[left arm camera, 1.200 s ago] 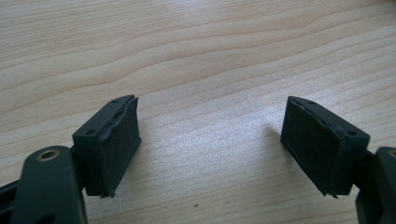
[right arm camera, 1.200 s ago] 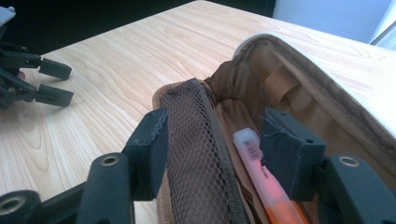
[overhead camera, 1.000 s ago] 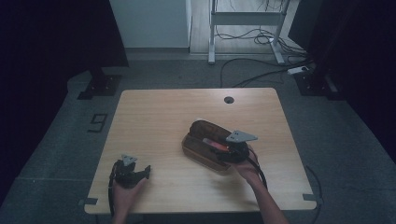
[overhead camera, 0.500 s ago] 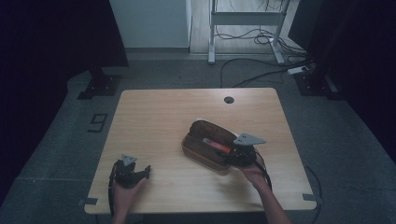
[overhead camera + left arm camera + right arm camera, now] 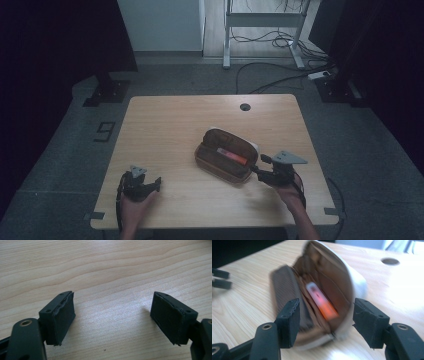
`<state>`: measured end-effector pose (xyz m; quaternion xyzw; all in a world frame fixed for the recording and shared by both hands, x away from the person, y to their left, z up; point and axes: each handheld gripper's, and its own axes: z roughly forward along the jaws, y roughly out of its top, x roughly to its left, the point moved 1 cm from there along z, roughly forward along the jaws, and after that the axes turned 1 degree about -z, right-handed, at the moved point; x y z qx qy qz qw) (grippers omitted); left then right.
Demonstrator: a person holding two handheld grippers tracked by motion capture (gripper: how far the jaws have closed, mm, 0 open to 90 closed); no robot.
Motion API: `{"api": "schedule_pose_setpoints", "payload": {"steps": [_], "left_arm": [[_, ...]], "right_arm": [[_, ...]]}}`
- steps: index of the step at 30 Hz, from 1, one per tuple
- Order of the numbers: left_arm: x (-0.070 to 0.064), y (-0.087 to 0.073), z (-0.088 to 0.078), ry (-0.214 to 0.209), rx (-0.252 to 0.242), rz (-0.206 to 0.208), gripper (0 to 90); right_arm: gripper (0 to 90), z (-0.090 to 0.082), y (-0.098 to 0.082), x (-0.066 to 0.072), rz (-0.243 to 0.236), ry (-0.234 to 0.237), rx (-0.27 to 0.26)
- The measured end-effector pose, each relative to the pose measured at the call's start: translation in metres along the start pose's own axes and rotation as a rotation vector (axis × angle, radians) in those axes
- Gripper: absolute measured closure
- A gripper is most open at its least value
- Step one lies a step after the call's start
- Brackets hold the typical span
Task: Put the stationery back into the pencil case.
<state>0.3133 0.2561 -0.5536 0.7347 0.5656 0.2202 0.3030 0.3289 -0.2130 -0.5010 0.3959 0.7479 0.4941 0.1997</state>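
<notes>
up close, orange marker [image 5: 325, 310] inside case [image 5: 287, 287]

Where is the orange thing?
The orange thing lies inside the open brown case in the high view, right of the table's middle, near the right hand-held gripper.

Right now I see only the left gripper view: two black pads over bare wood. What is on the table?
Observer: An open brown pencil case lies right of the table's middle, seen from the high view.
Operator: Anything inside it?
Observer: One orange-red pen-like item, lying along its length.
Operator: Where is the right claw?
Observer: The right claw sits at the case's near end, jaws apart on either side of it; the picture is too blurred to tell if the pads touch.
Operator: And the left claw on the table?
Observer: The left claw rests near the front left corner, well apart from the case.
</notes>
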Motion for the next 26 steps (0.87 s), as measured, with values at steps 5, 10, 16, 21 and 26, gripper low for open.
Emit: {"api": "schedule_pose_setpoints", "payload": {"steps": [5, 10, 16, 21, 26], "left_arm": [[0.0, 0.0, 0.0, 0.0, 0.0, 0.0, 19.4], [0.0, 0.0, 0.0, 0.0, -0.002, -0.002, 19.4], [0.0, 0.0, 0.0, 0.0, 0.0, 0.0, 19.4], [0.0, 0.0, 0.0, 0.0, 0.0, 0.0, 19.4], [0.0, 0.0, 0.0, 0.0, 0.0, 0.0, 19.4]], "right_arm": [[37.8, -0.011, -0.024, -0.017, 0.037, -0.046, 0.039], [37.6, -0.017, -0.04, -0.03, 0.073, -0.081, 0.061], [37.4, -0.016, -0.045, -0.036, 0.077, -0.103, 0.08], [37.0, -0.015, -0.047, -0.04, 0.09, -0.115, 0.086], [34.4, -0.011, -0.049, -0.04, 0.08, -0.117, 0.115]]}}
